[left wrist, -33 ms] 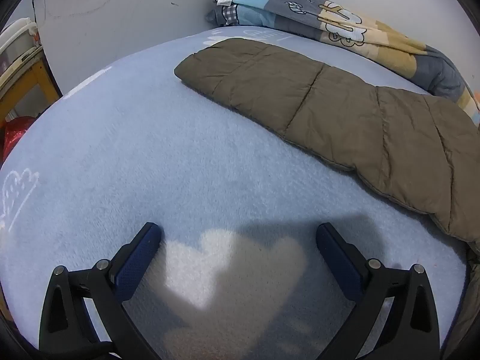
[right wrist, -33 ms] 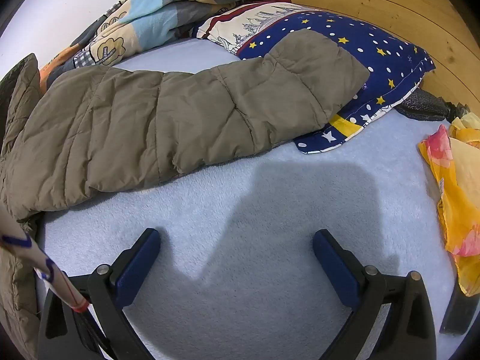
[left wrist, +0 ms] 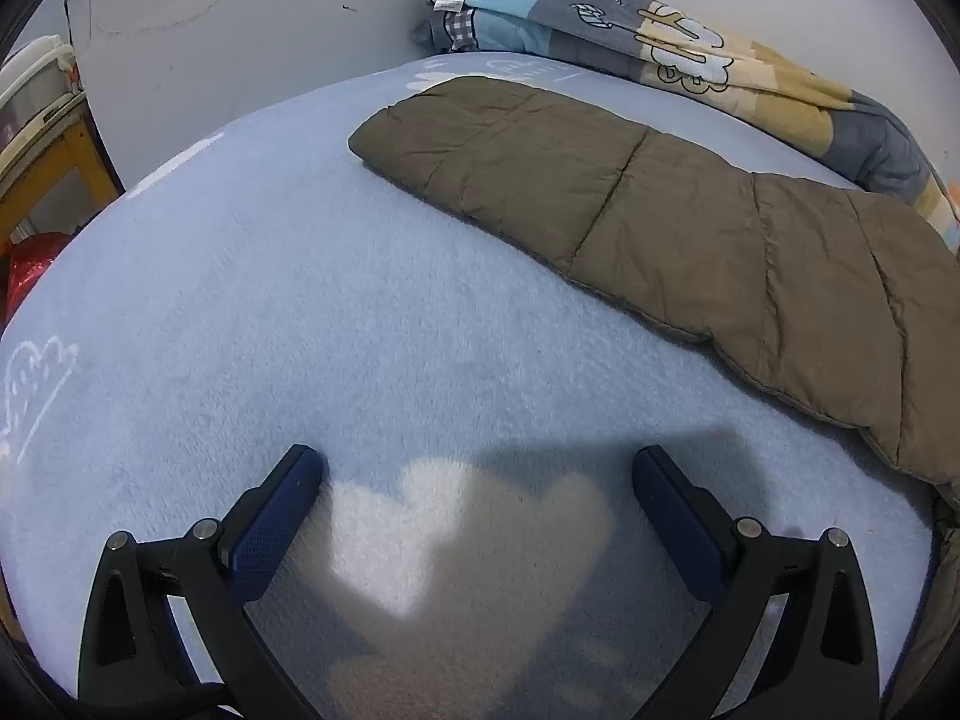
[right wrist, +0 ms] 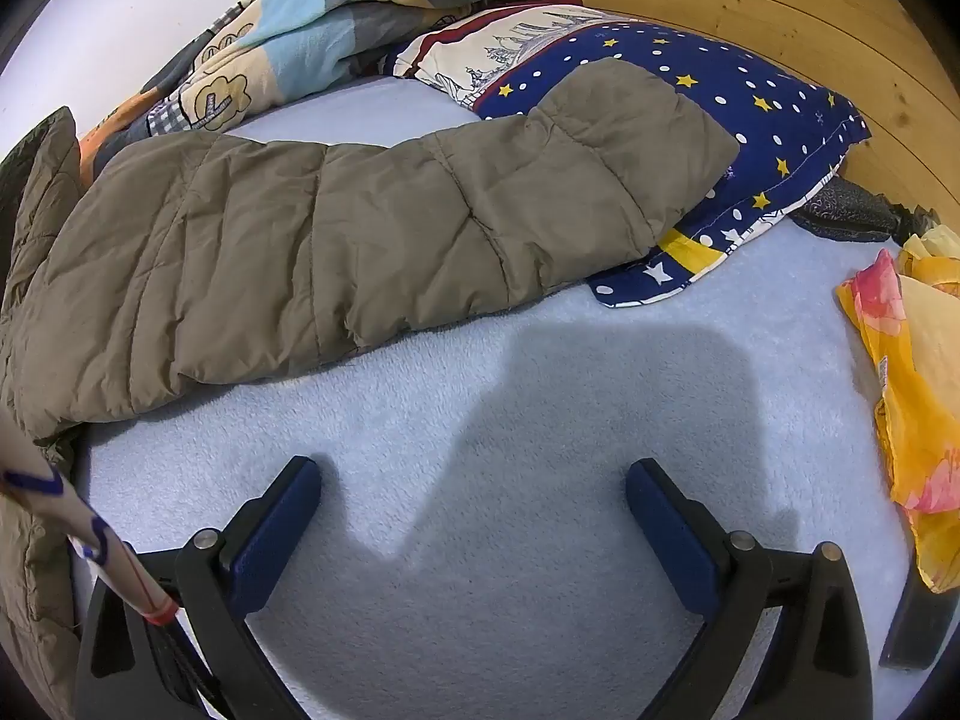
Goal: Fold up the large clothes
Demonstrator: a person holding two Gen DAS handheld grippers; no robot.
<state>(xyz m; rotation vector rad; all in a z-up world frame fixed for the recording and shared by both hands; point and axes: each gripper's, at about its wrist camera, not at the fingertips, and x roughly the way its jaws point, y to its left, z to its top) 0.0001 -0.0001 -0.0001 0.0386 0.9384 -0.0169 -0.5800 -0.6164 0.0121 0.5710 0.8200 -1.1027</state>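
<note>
A bed (left wrist: 300,312) with a soft light-blue blanket on top.
A brown puffy coat (left wrist: 690,228) lies spread across it. A patchwork quilt (left wrist: 660,42) is bunched along the wall edge, a starry blue pillow (right wrist: 750,108) lies under one sleeve, and a yellow cloth (right wrist: 912,372) sits near the edge.

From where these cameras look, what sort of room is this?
Most likely a bedroom: a bed with a pale blue sheet, a starry pillow against a wooden headboard, and a patchwork quilt bunched at the wall.

One quilted jacket (right wrist: 360,252), one starry pillow (right wrist: 750,102), one patterned blanket (left wrist: 690,48), two claws (left wrist: 477,468)
</note>
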